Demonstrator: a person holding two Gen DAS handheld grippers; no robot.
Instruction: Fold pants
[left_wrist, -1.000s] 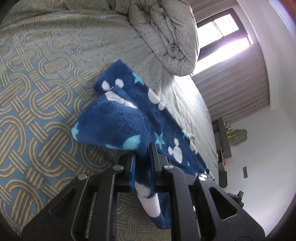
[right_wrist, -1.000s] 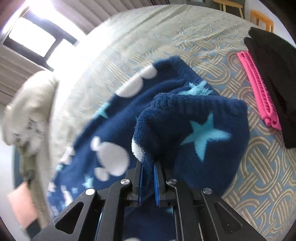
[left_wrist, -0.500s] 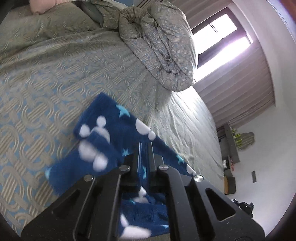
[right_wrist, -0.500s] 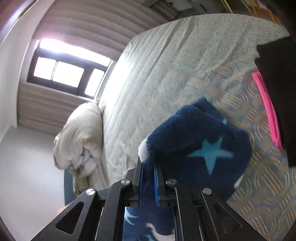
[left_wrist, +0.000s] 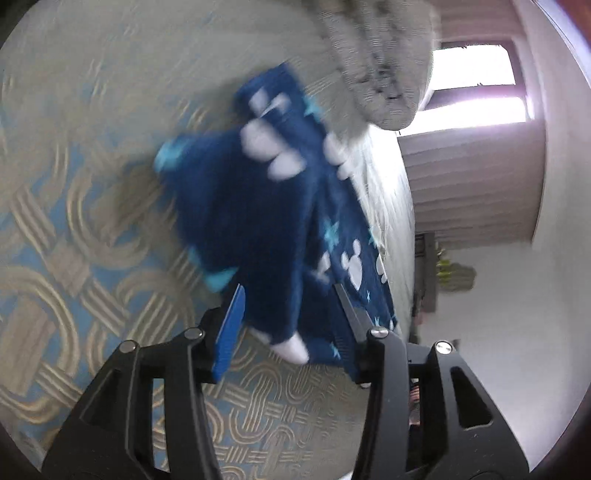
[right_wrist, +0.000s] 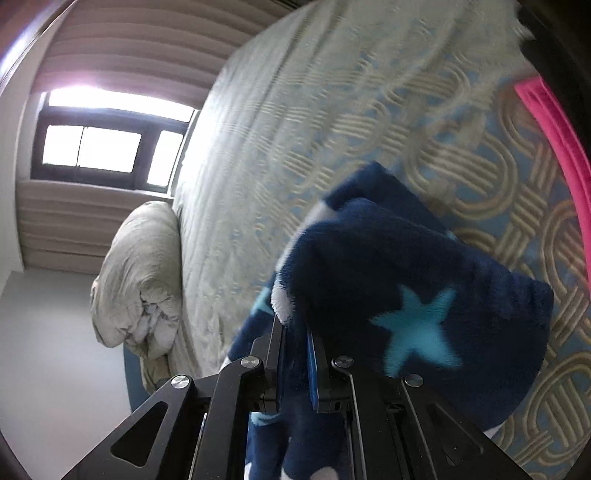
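The pants (left_wrist: 258, 206) are dark blue fleece with white shapes and light blue stars, lying on the patterned bedspread (left_wrist: 74, 221). In the left wrist view my left gripper (left_wrist: 288, 317) has its jaws opening; a fold of the pants hangs between the spread fingers, and the pads no longer press on it. In the right wrist view my right gripper (right_wrist: 295, 350) is shut on a fold of the pants (right_wrist: 406, 302), which bulges up to the right of the fingers with a light blue star on it.
A rolled grey duvet (left_wrist: 376, 55) lies at the far end of the bed, seen also as the duvet (right_wrist: 136, 280) in the right view. A pink garment (right_wrist: 554, 147) and a black one lie at the right edge. A window (right_wrist: 92, 151) is behind.
My left gripper's jaws have spread apart and let go of the fold they pinched. Both hands sank toward the bed with the fabric. The right gripper keeps its grip.
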